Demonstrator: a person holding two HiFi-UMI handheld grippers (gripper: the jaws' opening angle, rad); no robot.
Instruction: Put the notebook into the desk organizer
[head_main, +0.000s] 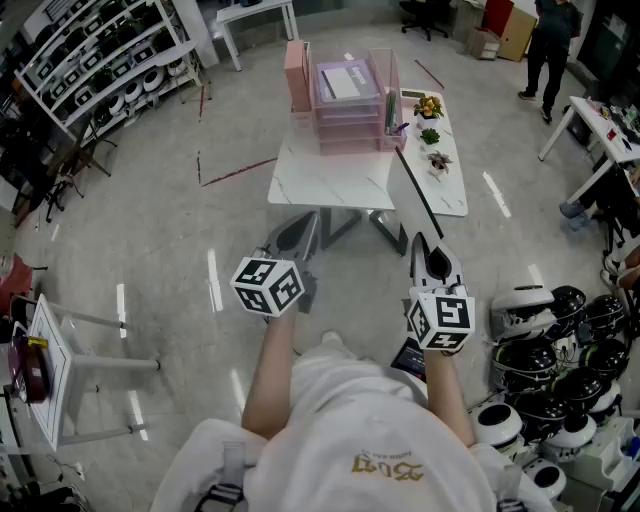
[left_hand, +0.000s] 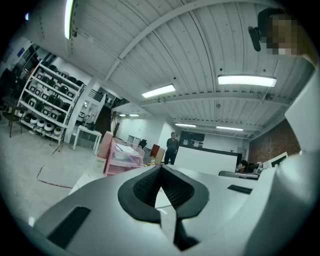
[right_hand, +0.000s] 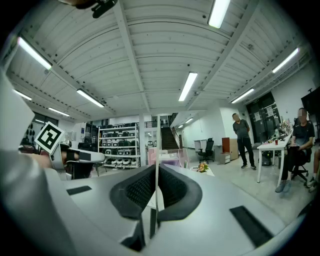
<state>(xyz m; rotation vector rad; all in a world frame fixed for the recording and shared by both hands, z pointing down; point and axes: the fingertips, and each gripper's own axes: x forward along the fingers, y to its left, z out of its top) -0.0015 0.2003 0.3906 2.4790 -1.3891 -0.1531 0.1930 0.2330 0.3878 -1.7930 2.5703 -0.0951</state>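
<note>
A pink desk organizer (head_main: 345, 105) with stacked drawers stands at the far side of a white marble-look table (head_main: 330, 180); it also shows in the left gripper view (left_hand: 120, 157) and the right gripper view (right_hand: 170, 156). My right gripper (head_main: 428, 245) is shut on a thin notebook (head_main: 415, 195), which is seen edge-on and points toward the table. In the right gripper view the notebook (right_hand: 157, 145) rises as a thin pale line out of the closed jaws (right_hand: 156, 172). My left gripper (head_main: 305, 228) hangs short of the table's near edge, shut on nothing (left_hand: 161, 170).
Small potted plants (head_main: 430, 105) sit on a narrow white table beside the organizer. Shelving with round units (head_main: 90, 60) lines the far left. Black-and-white round units (head_main: 560, 380) crowd the floor at right. A small white table (head_main: 60, 370) stands at left. A person (head_main: 550, 45) stands far right.
</note>
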